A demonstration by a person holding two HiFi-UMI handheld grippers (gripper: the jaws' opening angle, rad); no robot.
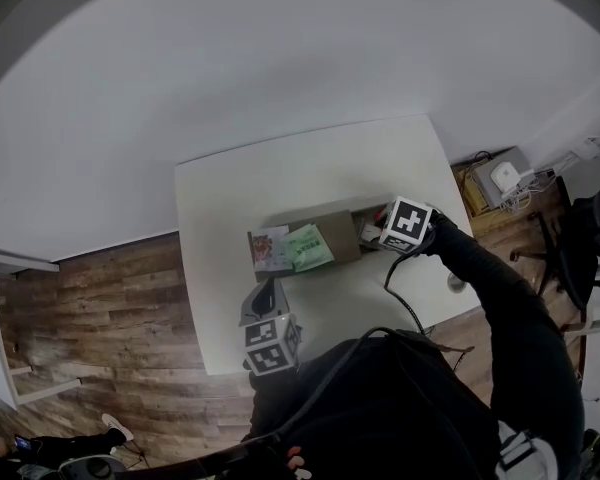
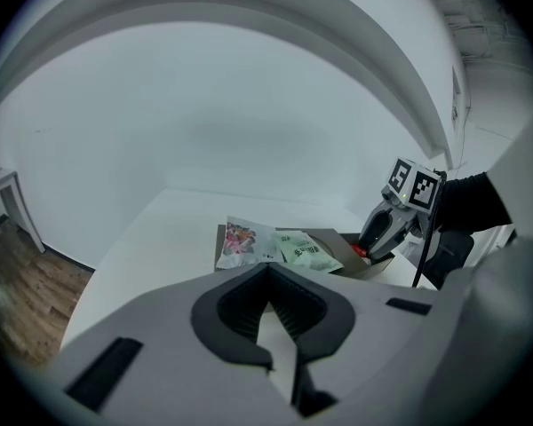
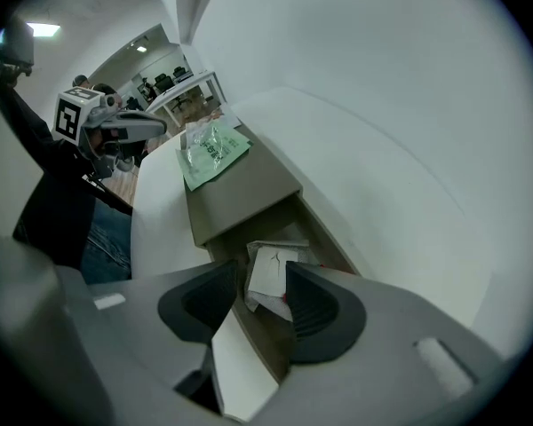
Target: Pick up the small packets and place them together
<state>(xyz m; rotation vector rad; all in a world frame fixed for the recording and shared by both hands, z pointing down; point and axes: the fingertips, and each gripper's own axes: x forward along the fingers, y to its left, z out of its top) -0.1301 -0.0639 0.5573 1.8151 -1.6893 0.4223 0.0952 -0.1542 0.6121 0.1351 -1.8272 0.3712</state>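
Item under inspection: a flat brown cardboard box [image 1: 340, 236] lying on the white bench [image 1: 280, 178]. One end of the box is covered, and the end on the person's right is open.

Packets on the covered end: a green foil packet [image 1: 309, 247] and, just beside it at the outer end, a white packet printed in pink [image 1: 269, 249]. The two touch or slightly overlap.

Packet in the open end: a small plain white packet [image 3: 272, 276] lies loose inside. Something red shows beneath it but cannot be identified.

Right gripper [image 3: 263, 269]: dipped into the open end with its jaws narrowly apart, one on each side of the plain white packet. The packet's longer side runs along the jaws, so they bracket its short width. A slight gap shows at one pad, and no firm pinch is evident.

Left gripper [image 2: 267, 266]: well clear of the box on the person's side, its tips pointed at the covered end. The jaw tips are closed together with nothing between them.

Assessment: the right gripper is plainly the nearer to the remaining packet, which lies directly under its tips. The pile of two lies from there along the box's long axis, toward the covered end. The next move likely calls for closing across the short width, lifting clear of the box wall and carrying along that axis.
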